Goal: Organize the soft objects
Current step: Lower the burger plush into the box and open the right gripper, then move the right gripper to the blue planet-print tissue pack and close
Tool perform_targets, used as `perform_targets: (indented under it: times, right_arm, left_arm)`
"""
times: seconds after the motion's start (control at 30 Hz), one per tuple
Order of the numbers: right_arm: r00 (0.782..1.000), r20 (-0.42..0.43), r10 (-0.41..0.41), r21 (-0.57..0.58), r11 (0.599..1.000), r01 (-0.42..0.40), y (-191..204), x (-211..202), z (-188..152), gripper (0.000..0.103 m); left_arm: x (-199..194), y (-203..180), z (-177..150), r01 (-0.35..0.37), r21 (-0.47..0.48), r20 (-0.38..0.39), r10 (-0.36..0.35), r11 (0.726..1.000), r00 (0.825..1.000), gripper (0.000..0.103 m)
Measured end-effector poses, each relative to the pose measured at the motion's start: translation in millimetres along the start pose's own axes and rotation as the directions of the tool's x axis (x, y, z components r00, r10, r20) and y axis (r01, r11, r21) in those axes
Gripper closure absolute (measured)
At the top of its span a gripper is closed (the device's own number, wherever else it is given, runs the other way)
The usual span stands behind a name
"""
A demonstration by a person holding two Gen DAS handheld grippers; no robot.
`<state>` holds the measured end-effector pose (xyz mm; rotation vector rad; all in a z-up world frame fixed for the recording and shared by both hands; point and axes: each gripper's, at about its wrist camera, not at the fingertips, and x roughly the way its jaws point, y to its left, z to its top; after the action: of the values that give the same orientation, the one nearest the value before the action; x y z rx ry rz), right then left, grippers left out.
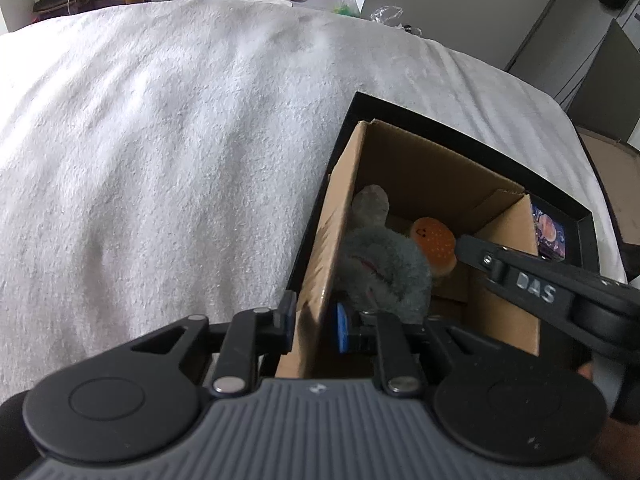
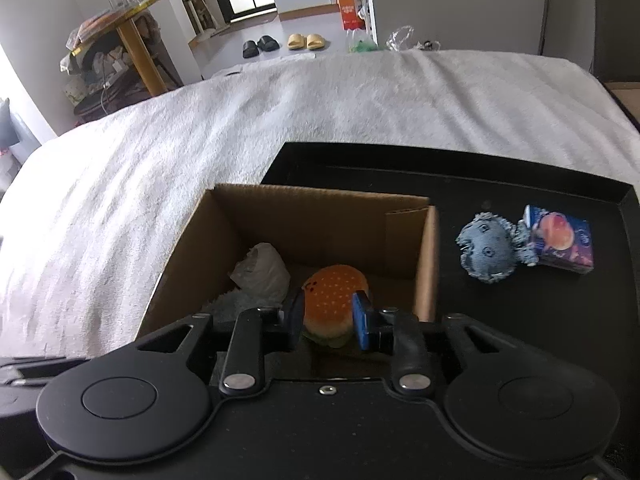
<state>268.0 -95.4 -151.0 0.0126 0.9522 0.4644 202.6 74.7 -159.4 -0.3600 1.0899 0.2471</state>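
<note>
Left gripper: we see the left gripper (image 1: 314, 326) low in the left wrist view, tilted steeply down, its blue pads astride the near-left wall of the cardboard box (image 1: 340, 216) and clenched on it, one pad outside, one inside.
Right gripper: in the right wrist view the right gripper (image 2: 329, 316) reaches down into the box (image 2: 320, 216), its pads flanking the burger plush (image 2: 334, 300); whether they press on it or have let go, we cannot tell.
Crossing arm: the right tool (image 1: 532, 280) enters the left wrist view from the right edge, its tip beside the burger plush (image 1: 434, 242).
Inside the box: a grey-blue plush (image 1: 384, 268) fills the near-left corner, a pale crumpled piece (image 2: 262, 268) sits behind it, the burger to their right.
Edges: the box stands on a black tray (image 2: 500, 184) with a raised rim, at the tray's left end.
Open room: the white blanket (image 1: 160, 140) spreads bare across the left and upper frame.
Other things: a denim-blue fringed toy (image 2: 486, 254) touches a printed packet (image 2: 560, 242) on the tray, right of the box.
Background: slippers (image 2: 280, 42) on the floor, upper centre.
</note>
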Motion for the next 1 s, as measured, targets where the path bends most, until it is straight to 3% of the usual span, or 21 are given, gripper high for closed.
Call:
perform_targets:
  times: [0.2,0.33,0.57,0.7,1.0]
  right_arm:
    - [0.999,0.024,0.024,0.007,1.000,-0.024,-9,-19,3,0.072]
    - [0.999,0.044,0.028,0.013,0.999,-0.029,-17,-29,5,0.063]
    - [0.996,0.082,0.029,0.026,0.999,-0.031,-42,-45,8,0.061]
    - [0.995,0.096,0.004,0.024,1.000,-0.006,-62,-48,12,0.060]
    - [0.990,0.127,-0.063,0.102,0.994,0.050,-110,-42,18,0.047]
  left_arm:
    - [-5,-12,2,-0.029,0.017,0.012,0.029,0.999,1.000,0.081]
    - [-6,-20,4,-0.048,0.031,0.018,0.048,0.998,0.999,0.073]
    - [-6,-29,7,-0.096,0.056,0.028,0.095,0.994,0.995,0.060]
    - [-6,-35,12,-0.120,0.070,0.039,0.117,0.990,0.992,0.058]
    - [-2,-48,20,-0.175,0.092,0.050,0.171,0.980,0.984,0.057]
